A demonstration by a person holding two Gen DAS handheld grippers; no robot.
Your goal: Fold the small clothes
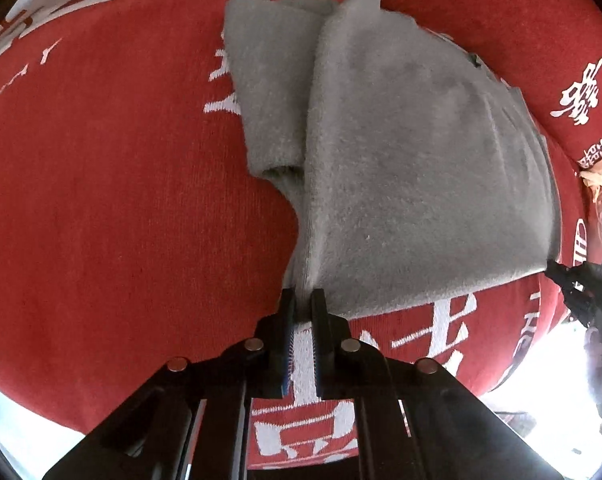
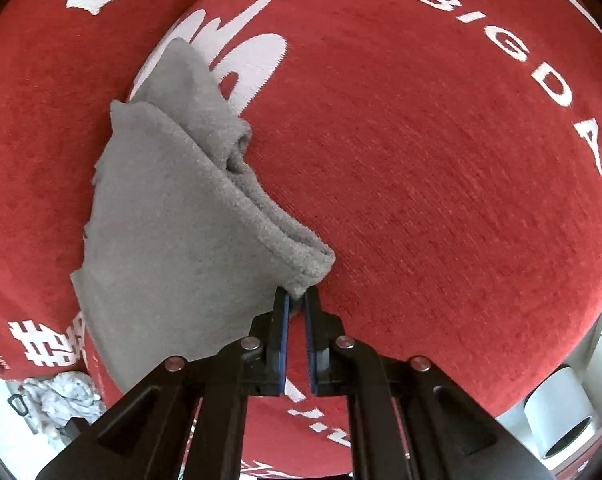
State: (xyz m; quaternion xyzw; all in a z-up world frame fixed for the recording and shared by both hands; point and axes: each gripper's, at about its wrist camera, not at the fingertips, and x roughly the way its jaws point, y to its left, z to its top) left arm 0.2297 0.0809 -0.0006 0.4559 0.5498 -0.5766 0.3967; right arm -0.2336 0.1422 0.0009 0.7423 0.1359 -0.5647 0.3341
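A small grey fleece garment [image 1: 401, 168] lies partly folded on a red cloth with white lettering [image 1: 101, 200]. My left gripper [image 1: 302, 300] is shut on the garment's near left corner, which rises into the jaws. Far right in the left wrist view, the other gripper's black fingertips [image 1: 569, 280] hold the garment's right corner. In the right wrist view the same grey garment [image 2: 173, 216] spreads to the left, a rolled hem along its right edge. My right gripper [image 2: 296, 300] is shut on the hem's near corner.
The red cloth [image 2: 441, 184] covers the whole surface and reads "THE BIG DAY" at the right. A white speckled rag [image 2: 65, 396] lies beyond the cloth's lower left edge. A white roll [image 2: 561, 416] stands off the lower right edge.
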